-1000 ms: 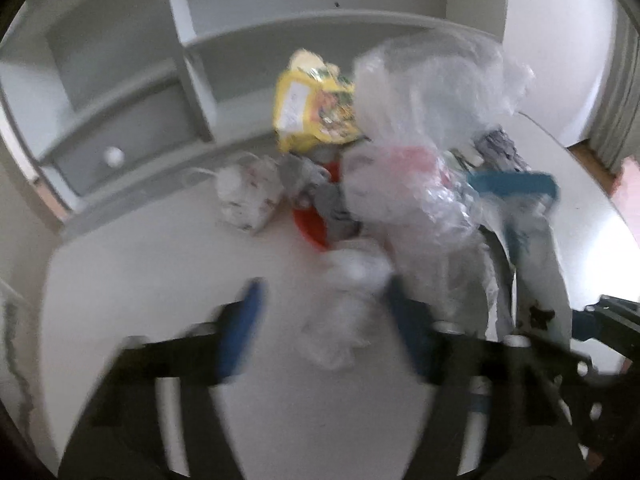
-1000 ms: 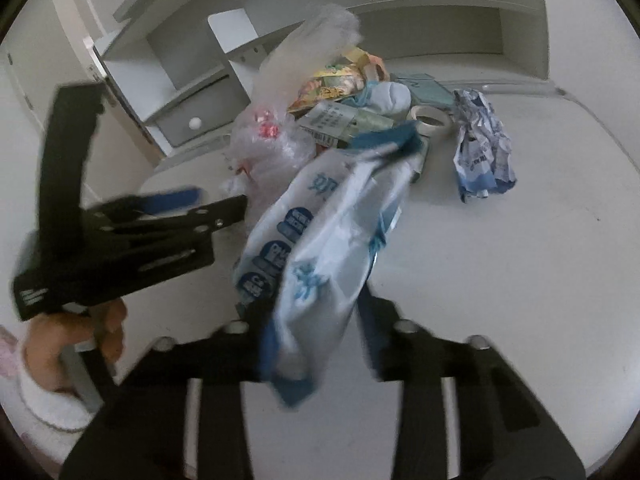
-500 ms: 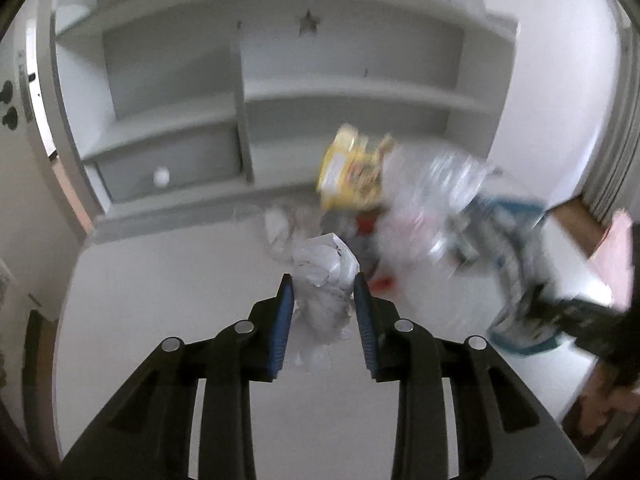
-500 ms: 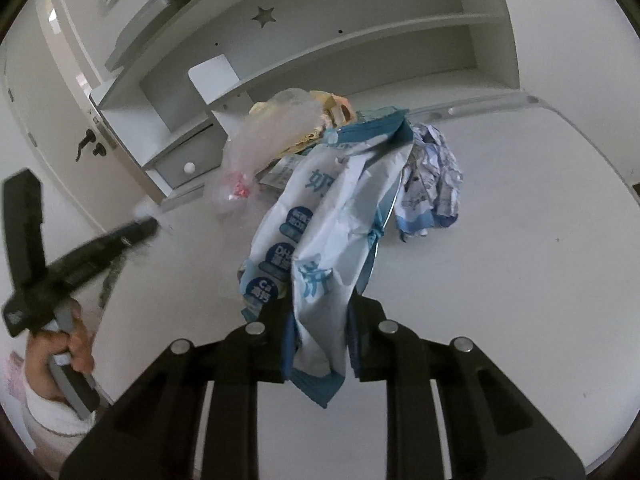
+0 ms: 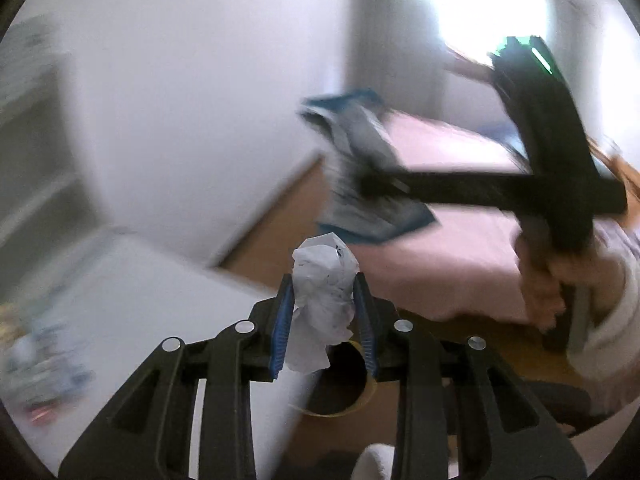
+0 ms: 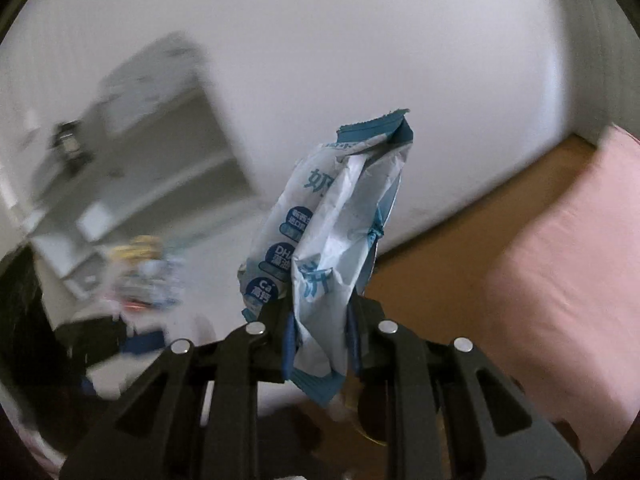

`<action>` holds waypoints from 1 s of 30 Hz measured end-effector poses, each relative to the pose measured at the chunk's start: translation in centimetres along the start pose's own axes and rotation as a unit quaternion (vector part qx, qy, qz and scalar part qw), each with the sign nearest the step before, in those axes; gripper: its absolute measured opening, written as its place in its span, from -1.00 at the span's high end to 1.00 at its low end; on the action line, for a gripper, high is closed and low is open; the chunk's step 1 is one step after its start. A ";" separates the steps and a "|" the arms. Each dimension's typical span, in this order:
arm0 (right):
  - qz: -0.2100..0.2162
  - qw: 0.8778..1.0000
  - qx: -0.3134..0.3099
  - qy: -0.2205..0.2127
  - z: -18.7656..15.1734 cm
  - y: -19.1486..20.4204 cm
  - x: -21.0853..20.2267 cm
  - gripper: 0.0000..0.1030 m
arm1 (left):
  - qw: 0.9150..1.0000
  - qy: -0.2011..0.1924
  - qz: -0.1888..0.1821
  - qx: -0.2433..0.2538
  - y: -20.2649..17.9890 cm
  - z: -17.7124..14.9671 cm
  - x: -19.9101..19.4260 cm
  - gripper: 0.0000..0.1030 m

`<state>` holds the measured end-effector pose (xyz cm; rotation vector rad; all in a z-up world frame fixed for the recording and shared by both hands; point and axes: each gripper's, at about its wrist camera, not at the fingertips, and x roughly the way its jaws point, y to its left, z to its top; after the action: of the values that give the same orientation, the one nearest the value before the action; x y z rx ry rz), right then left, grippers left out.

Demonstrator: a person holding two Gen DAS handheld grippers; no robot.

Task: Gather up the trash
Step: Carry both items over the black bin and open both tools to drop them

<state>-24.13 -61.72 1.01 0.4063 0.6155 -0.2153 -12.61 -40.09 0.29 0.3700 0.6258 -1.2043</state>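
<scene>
Left tongs: clenched on a crumpled white paper ball. Blue pads press it from both sides.
Paper ball: it sits between the pads and sticks up above the tips, up in the air past the tabletop edge.
Right tongs: clenched on a blue and white snack wrapper. They pinch it near its bottom end.
Snack wrapper: it stands up tall from the tongs, crinkled, with a torn blue top edge. In the left view it is a blurry blue and grey shape in the air over the bed.
Right hand: it grips the black handle, and a white sleeve shows behind it.
Tabletop: white, low on the left side of the left view.
Leftover trash: a blurry heap of wrappers on the tabletop, well apart from both tongs.
Bed: pink cover, on the right.
Floor: brown wood, between the white wall and the bed.
Round dark opening with a yellow rim: low down, behind the left tongs. I cannot tell what it is.
</scene>
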 end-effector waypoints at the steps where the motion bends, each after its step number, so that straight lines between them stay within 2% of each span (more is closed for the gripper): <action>1: -0.015 1.000 0.014 0.015 -0.7 -2.7 0.2 0.60 | 1.000 0.018 -0.020 0.009 -2.1 -0.4 2.2 0.43; 3: -0.037 0.998 0.026 0.051 -2.4 -6.5 1.3 0.60 | 0.998 0.050 -0.047 0.014 -4.8 -1.5 5.7 0.43; 4: -0.043 0.996 0.032 0.074 -3.4 -8.2 2.4 0.60 | 0.995 0.078 -0.056 0.014 -6.6 -3.1 8.8 0.43; 6: -0.039 0.988 0.058 0.137 -5.9 -12.0 6.3 0.60 | 0.992 0.118 -0.054 0.013 -7.9 -5.5 12.7 0.43; 9: -0.026 0.964 0.107 0.242 -11.0 -17.2 14.4 0.60 | 0.974 0.220 -0.048 -0.006 -7.6 -10.6 20.4 0.43; 11: -0.020 0.946 0.140 0.291 -13.8 -19.7 19.5 0.60 | 0.958 0.282 -0.041 -0.030 -5.8 -14.2 24.8 0.44; 13: -0.017 0.931 0.172 0.323 -16.1 -21.8 23.4 0.60 | 0.946 0.321 -0.025 -0.046 -3.2 -16.7 28.3 0.44; 17: -0.006 0.905 0.211 0.370 -19.6 -23.6 29.7 0.60 | 0.934 0.352 -0.002 -0.065 0.8 -19.0 31.5 0.44; 19: -0.007 0.896 0.211 0.390 -20.5 -23.6 31.6 0.60 | 0.926 0.363 -0.008 -0.103 2.0 -19.7 32.5 0.44; 21: -0.007 0.892 0.212 0.400 -20.9 -23.5 33.2 0.60 | 0.922 0.364 -0.013 -0.130 3.5 -19.7 33.6 0.44; 24: -0.010 0.886 0.222 0.408 -21.8 -22.4 34.8 0.60 | 0.919 0.370 -0.016 -0.139 4.2 -19.5 34.5 0.44; 30: -0.016 0.877 0.242 0.415 -23.6 -24.0 36.6 0.55 | 0.911 0.373 -0.020 -0.172 4.4 -19.1 35.6 0.41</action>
<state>-14.61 -75.91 -45.63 0.9964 1.4272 -0.2214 -5.40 -54.16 -37.10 0.5191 1.4925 -0.9400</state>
